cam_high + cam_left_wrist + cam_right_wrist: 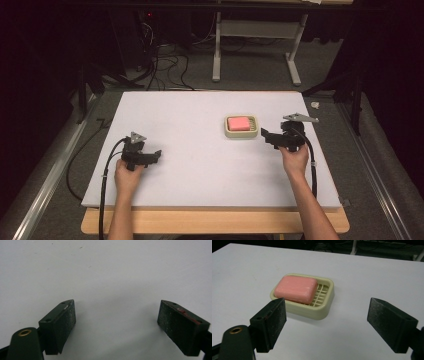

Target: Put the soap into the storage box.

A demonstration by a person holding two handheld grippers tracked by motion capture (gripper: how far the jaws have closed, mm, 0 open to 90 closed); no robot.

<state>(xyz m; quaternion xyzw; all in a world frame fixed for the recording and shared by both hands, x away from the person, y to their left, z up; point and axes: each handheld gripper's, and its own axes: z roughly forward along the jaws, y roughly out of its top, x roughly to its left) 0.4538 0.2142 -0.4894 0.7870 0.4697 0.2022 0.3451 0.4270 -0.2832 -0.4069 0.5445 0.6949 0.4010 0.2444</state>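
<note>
On the white table (200, 165), at about one o'clock from its centre, sits a cream soap dish (241, 126) with a pink bar of soap (239, 122) lying in it. Seen from the right gripper view, the soap (296, 289) occupies the left portion of the dish (325, 305), leaving a section of the slatted grid floor exposed on the right.

Right gripper (267, 136): held in the person's right hand (294, 157) at roughly three o'clock on the table, just beside the dish and pointing toward nine o'clock. Its jaws stand wide apart with nothing between them. In its own view the gripper (325, 322) faces the dish from close range; the left pad (277, 315) overlaps the dish's near left corner in the picture, but whether it touches cannot be told. A grey three-cornered plate (300, 118) rides on top, and a black cable (312, 165) trails back along the forearm.

Left gripper (154, 155): held in the person's left hand (127, 175) at about eight o'clock on the table, well apart from the dish. Its jaws are likewise spread wide and empty. In its own view the gripper (116, 320) looks down on bare white surface, close above it. Its cable (104, 190) loops off the near edge.

Beyond the table at twelve o'clock, a white metal frame (255, 45) stands on a grey floor amid loose black cables (165, 65).
</note>
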